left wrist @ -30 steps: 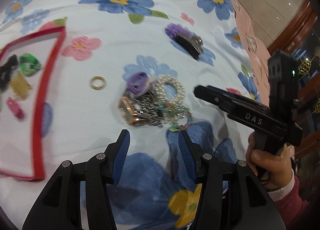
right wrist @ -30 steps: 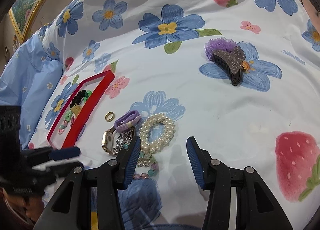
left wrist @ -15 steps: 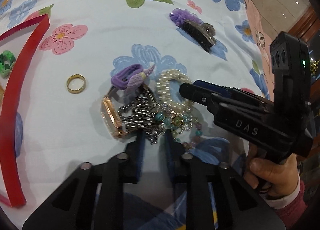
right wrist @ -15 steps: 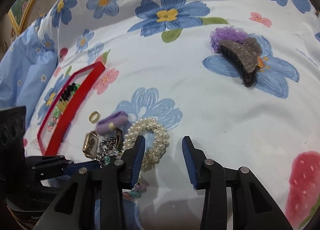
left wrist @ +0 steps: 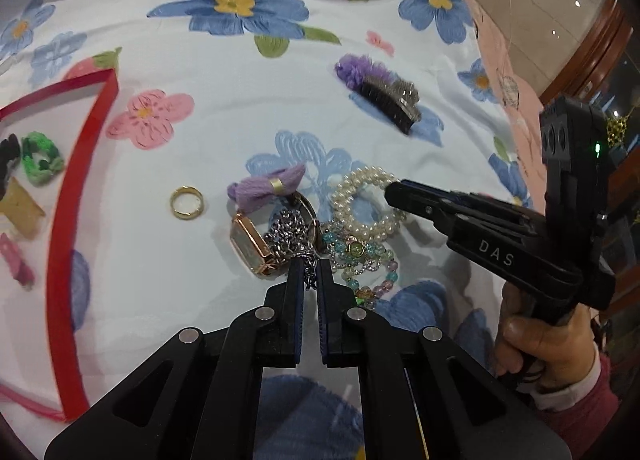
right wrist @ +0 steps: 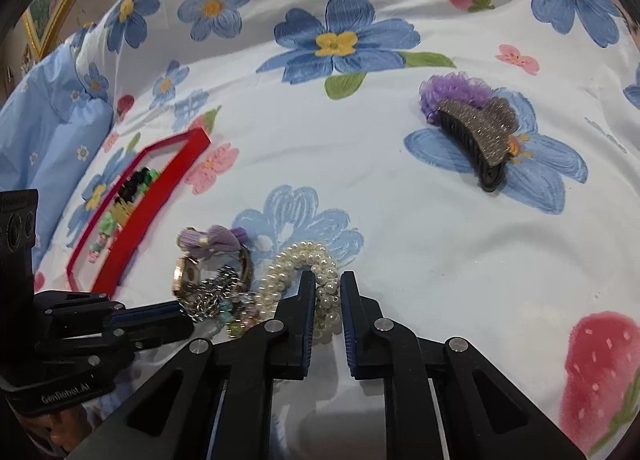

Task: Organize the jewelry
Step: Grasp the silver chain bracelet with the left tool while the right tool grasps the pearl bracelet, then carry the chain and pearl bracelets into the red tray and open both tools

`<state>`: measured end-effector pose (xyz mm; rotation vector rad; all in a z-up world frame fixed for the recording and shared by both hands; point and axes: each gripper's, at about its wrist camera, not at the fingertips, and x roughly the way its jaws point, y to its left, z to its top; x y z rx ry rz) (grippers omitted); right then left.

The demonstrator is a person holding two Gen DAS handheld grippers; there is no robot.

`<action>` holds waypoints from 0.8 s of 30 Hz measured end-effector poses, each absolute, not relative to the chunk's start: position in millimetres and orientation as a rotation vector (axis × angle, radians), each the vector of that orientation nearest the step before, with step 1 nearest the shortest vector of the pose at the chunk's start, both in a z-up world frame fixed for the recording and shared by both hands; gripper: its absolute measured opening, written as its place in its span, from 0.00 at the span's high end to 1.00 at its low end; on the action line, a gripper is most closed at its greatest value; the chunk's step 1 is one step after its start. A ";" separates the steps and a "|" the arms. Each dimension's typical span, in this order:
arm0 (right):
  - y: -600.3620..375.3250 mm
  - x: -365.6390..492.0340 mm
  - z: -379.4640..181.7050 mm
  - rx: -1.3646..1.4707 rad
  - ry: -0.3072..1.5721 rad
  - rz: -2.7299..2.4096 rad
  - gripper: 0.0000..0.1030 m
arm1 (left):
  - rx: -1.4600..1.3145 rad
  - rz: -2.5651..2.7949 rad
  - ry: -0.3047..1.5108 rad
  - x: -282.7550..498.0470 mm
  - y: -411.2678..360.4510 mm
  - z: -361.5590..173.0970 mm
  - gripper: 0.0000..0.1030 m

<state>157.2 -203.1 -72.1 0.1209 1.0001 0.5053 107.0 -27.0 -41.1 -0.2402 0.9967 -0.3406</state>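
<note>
A tangled pile lies on the flowered sheet: a rose-gold watch [left wrist: 250,246] with a silver chain [left wrist: 290,234], a colored bead bracelet [left wrist: 360,260], a pearl bracelet [left wrist: 366,201] and a purple bow hair tie [left wrist: 266,187]. My left gripper [left wrist: 309,266] is shut on the silver chain at the pile's near edge. My right gripper [right wrist: 327,286] is shut on the pearl bracelet [right wrist: 298,268]; it also shows in the left wrist view [left wrist: 394,189]. A gold ring [left wrist: 187,201] lies left of the pile.
A red-rimmed tray [left wrist: 66,227] at the left holds a green scrunchie [left wrist: 40,157] and other small pieces. A glittery claw clip [right wrist: 478,137] on a purple scrunchie [right wrist: 448,89] lies far right. The bed edge [left wrist: 504,71] drops off at the right.
Both grippers moved in on the pile and closed: the left on the silver chain, the right on the pearl bracelet.
</note>
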 end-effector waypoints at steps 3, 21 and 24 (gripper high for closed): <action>-206.2 153.0 -64.1 0.140 0.989 0.513 0.90 | -0.249 -0.346 0.972 102.8 -22.2 -30.7 0.95; -188.5 136.1 2.4 0.183 0.830 0.578 0.90 | -0.308 -0.280 0.735 61.6 40.9 58.5 0.96; -180.5 134.2 8.6 0.185 0.821 0.599 0.90 | -0.323 -0.258 0.715 56.1 54.8 64.1 0.96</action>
